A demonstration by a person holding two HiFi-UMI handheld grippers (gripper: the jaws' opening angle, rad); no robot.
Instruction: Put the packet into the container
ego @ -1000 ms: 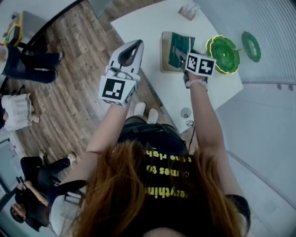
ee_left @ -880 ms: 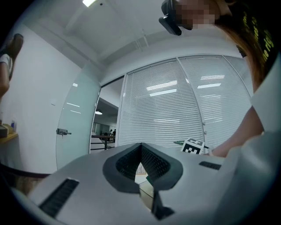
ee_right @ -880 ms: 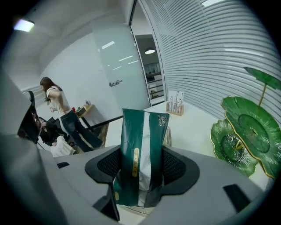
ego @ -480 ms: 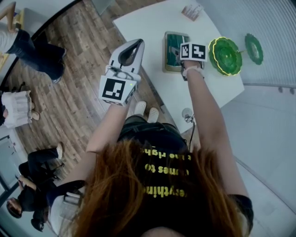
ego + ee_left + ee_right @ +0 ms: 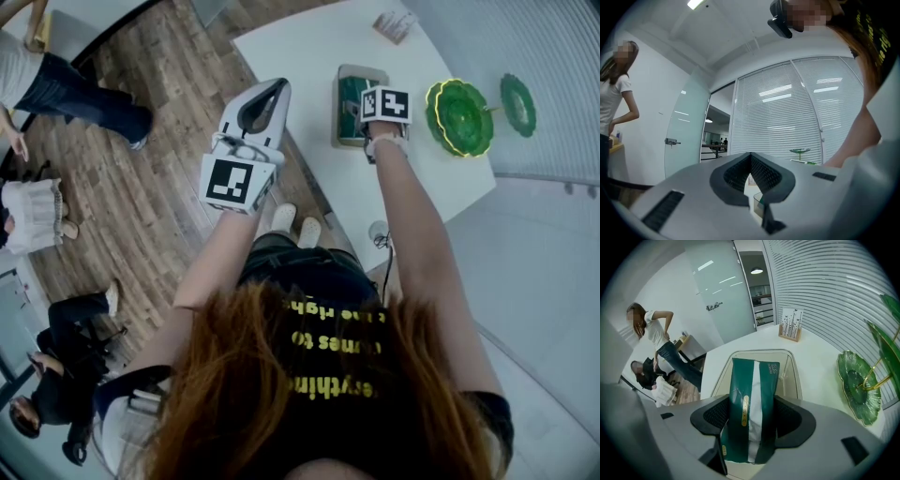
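Observation:
A dark green packet [image 5: 750, 404] with a white stripe stands upright between the pads of my right gripper [image 5: 751, 417], which is shut on it. The packet's far end hangs just above a clear rectangular container [image 5: 794, 366] on the white table. In the head view the right gripper [image 5: 382, 105] points steeply down over the container [image 5: 339, 77], and its marker cube hides most of the packet [image 5: 351, 98]. My left gripper [image 5: 272, 89] is held up beside the table over the wooden floor. Its jaws [image 5: 750, 157] meet at the tips with nothing between them.
Two green leaf-shaped dishes [image 5: 461, 114] on a gold stand sit to the right of the container, also in the right gripper view [image 5: 855, 385]. A small card holder [image 5: 394, 23] stands at the table's far edge. People [image 5: 56, 75] are on the wooden floor at left.
My right gripper has sunk towards the container with the packet in it and tipped further down. A person at the upper left has walked on. The left gripper has stayed put.

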